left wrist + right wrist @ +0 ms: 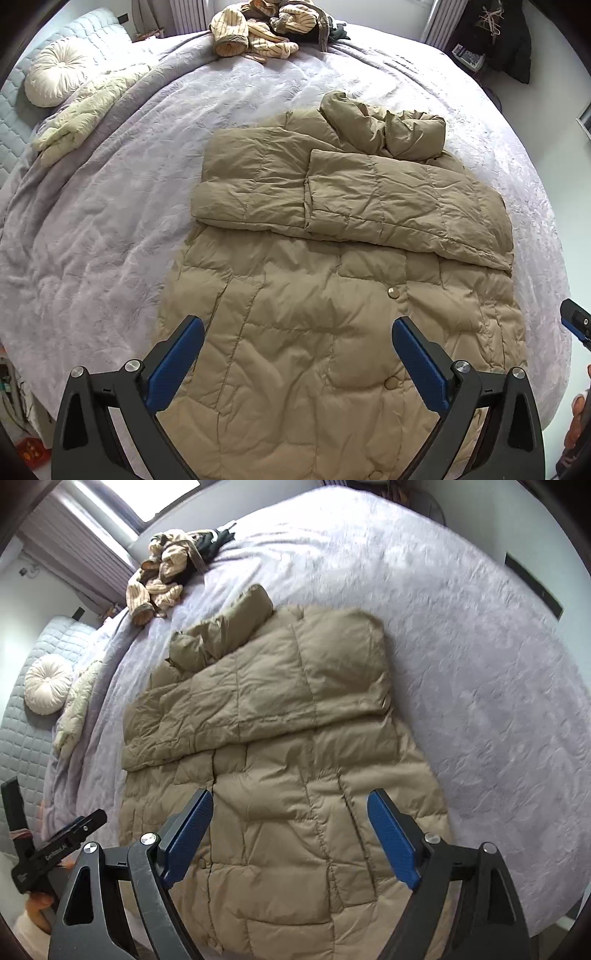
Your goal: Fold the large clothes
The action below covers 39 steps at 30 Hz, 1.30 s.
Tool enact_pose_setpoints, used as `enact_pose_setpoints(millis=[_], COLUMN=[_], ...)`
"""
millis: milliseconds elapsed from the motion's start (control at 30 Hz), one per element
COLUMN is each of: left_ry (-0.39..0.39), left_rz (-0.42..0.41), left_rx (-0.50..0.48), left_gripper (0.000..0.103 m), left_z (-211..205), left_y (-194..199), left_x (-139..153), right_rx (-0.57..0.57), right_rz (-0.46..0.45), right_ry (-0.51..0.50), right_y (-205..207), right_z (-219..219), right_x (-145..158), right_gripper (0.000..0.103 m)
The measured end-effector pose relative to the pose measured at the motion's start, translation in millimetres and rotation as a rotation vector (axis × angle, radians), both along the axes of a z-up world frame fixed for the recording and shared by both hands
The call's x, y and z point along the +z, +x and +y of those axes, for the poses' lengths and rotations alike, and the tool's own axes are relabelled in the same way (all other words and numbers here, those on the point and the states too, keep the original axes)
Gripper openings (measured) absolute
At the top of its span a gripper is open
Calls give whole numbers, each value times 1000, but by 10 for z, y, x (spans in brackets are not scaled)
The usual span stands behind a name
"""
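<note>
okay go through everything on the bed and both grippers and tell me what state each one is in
Tan puffer coat: flat on the bed, sleeves folded across the chest, hood bunched.
Striped clothes pile: crumpled, unfolded.
Pale green garment: loose beside the pillow.
Left gripper: open, empty.
Right gripper: open, empty.

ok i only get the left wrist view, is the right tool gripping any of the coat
observer: no, the right tool is open over the tan coat, with nothing between its blue pads.
operator: which bit of the coat is it over
observer: the lower body panel, below the folded sleeves. One tip sits at the front opening seam and the other is further toward the coat's right edge.
</note>
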<state>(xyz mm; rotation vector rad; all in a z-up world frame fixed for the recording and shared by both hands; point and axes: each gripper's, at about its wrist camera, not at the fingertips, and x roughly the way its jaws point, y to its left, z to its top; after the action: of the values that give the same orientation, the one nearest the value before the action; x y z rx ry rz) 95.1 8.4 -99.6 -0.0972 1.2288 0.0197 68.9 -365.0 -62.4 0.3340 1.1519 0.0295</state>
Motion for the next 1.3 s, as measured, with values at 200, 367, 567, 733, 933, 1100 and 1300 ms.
enact_pose_setpoints(millis=[200,367,567,733,933,1100,1300], left_ry=[-14,5,17,7,-9,-35,-69], left_rz=[10,4,11,15,28,71,140], left_rx=[0,25,35,26,-7,-4,26], left_gripper=[102,102,102,102,102,102,102], left_z=[-73,-77,-47,14,226,524,946], left_y=[-153,-290,-444,-535,-670,-889,-1225], left_x=[95,182,222,246,161,-53,-287], right_rx=[28,59,66,51,23,-17,-88], right_rz=[-1,45,77,82,94,139,213], right_ry=[5,14,97,124,125,142,184], right_y=[-62,-104,-158,-257,-379,-588,-994], right_z=[18,46,62,119,286,491,691], right_x=[93,106,86,123,107,-57,-326], right_gripper=[89,90,90,90,90,90,90])
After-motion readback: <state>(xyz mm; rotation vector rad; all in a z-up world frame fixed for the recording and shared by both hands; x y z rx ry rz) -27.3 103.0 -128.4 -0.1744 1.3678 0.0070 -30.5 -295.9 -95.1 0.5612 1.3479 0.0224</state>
